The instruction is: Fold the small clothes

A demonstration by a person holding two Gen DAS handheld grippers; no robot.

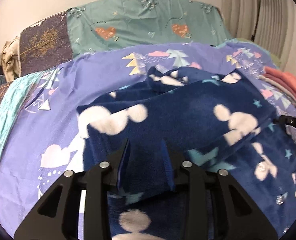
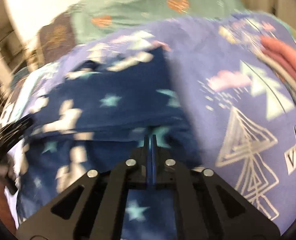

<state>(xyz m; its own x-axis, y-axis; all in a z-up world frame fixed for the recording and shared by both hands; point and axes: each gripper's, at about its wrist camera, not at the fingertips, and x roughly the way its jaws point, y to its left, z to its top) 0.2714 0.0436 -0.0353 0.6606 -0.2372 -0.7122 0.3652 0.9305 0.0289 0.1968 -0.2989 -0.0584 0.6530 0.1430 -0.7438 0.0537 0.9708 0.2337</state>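
Note:
A dark blue fleece garment [image 1: 187,108] with white clouds and teal stars lies on the bed, its upper layer folded over the lower one. My left gripper [image 1: 145,148] hangs over its near left part, jaws apart, fleece showing between them but untouched by the pads. In the left wrist view my right gripper [image 1: 287,121] reaches in from the right edge, its tip at the corner of the folded layer. In the blurred right wrist view, that gripper [image 2: 150,138] is shut at the fold edge of the garment [image 2: 112,104]. The left gripper [image 2: 12,136] shows as a black blur at the left.
A purple duvet [image 1: 48,120] with trees and clouds covers the bed. A stack of folded pink and grey clothes [image 1: 287,88] sits at the right. Behind lie a teal sheet with hearts [image 1: 144,24] and a dark tree-print pillow [image 1: 46,46]. Curtain and black lamp stem [image 1: 257,10] stand far right.

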